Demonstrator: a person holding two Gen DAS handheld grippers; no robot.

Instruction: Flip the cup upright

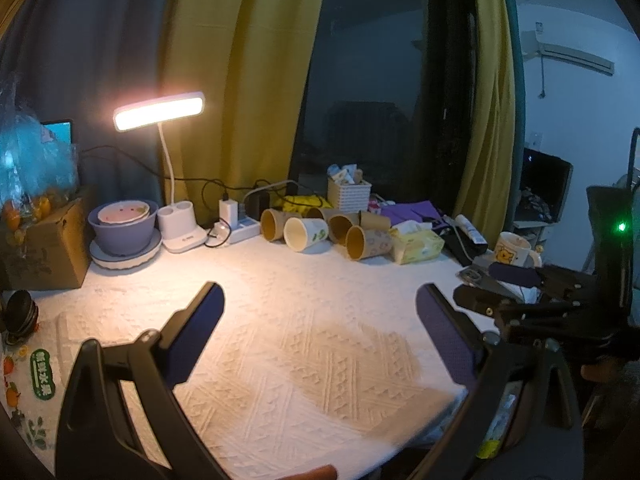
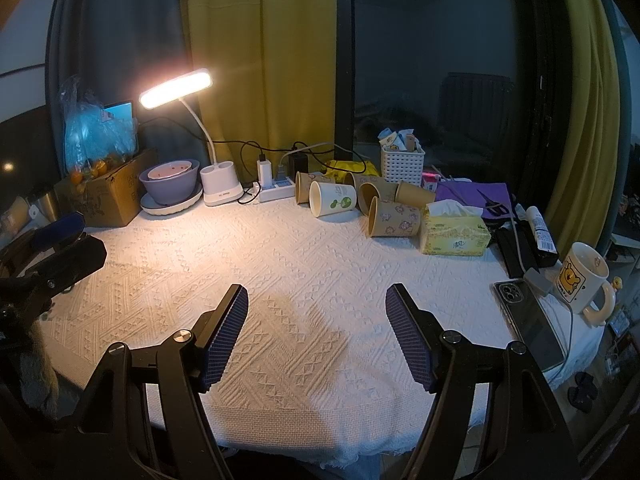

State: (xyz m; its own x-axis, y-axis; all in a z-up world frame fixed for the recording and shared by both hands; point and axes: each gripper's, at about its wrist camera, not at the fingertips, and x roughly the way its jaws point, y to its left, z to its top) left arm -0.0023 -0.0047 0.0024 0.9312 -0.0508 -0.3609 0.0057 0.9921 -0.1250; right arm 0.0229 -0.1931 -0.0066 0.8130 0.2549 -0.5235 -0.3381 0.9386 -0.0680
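Several paper cups lie on their sides at the back of the table, mouths facing me: a white cup with a green print, a brown printed cup in front, and more brown cups behind. My left gripper is open and empty over the near table. My right gripper is open and empty, well short of the cups. The right gripper also shows at the right of the left wrist view, and the left gripper shows at the left of the right wrist view.
A white textured cloth covers the table. At the back stand a lit desk lamp, a purple bowl, a power strip, a white basket and a tissue box. A mug and phone lie right; a cardboard box stands left.
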